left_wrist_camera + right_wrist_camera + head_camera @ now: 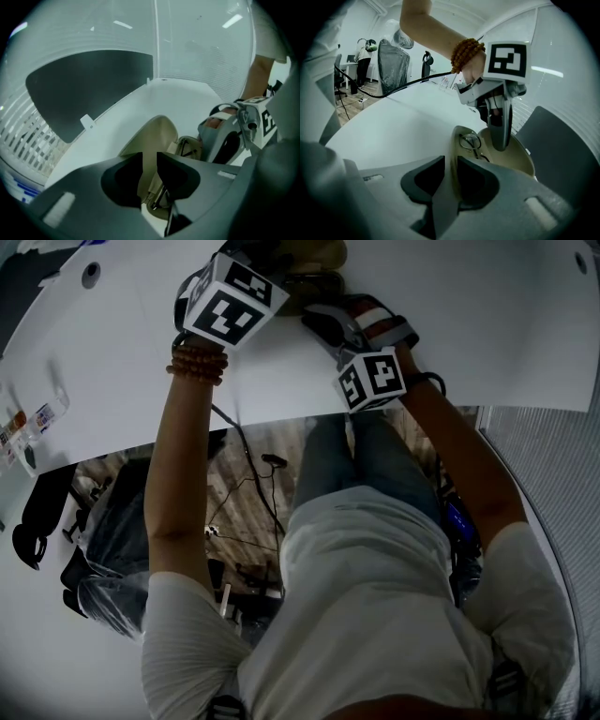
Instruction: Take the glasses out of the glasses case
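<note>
Right gripper view: right claw (450, 164) grips case (520, 158) rim; glasses (469, 140) just beyond.

Left claw (149, 176) slightly parted, tilted steeply down, right claw (451, 180) clamped on glasses case (520, 159)

glasses case (516, 158): smooth matt shell | glasses (469, 141): thin wire frame | table (393, 126): smooth matt

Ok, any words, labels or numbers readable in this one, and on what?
None can be read.
Left cube and right cube: square patterns only, no words.
Small items at far left, head view: coloured print, too small to read.
Blue print at lower left, left gripper view: blurred.
Case: no print visible.
</note>
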A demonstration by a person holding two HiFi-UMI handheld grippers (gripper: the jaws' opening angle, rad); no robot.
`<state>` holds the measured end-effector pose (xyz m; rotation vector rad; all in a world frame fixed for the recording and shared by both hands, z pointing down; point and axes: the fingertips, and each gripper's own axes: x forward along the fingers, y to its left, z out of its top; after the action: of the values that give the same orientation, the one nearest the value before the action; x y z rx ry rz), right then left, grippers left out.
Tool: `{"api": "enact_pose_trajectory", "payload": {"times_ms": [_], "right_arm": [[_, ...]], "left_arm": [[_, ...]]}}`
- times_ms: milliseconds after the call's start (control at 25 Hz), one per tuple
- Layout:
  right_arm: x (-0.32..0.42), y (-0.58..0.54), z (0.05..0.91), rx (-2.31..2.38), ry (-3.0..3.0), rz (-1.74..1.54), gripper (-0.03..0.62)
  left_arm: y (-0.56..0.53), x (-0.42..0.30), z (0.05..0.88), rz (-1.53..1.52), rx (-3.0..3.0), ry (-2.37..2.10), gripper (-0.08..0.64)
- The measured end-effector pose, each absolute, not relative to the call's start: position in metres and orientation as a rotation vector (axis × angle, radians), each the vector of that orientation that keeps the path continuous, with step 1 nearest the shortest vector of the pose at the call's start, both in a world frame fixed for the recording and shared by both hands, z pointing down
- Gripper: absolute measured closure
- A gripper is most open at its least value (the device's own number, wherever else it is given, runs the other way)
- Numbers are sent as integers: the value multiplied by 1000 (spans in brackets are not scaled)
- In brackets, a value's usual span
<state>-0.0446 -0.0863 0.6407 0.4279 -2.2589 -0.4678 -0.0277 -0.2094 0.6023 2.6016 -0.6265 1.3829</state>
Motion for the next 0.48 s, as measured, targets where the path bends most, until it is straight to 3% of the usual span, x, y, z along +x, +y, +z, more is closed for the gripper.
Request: {"api": "enact_pose_trajectory", "payload": {"times_ms": [480], "right_arm": [[-44, -88, 640, 431, -2261, -459, 512]], "left_arm": [[-154, -32, 627, 1903, 2714, -335, 476]]}}
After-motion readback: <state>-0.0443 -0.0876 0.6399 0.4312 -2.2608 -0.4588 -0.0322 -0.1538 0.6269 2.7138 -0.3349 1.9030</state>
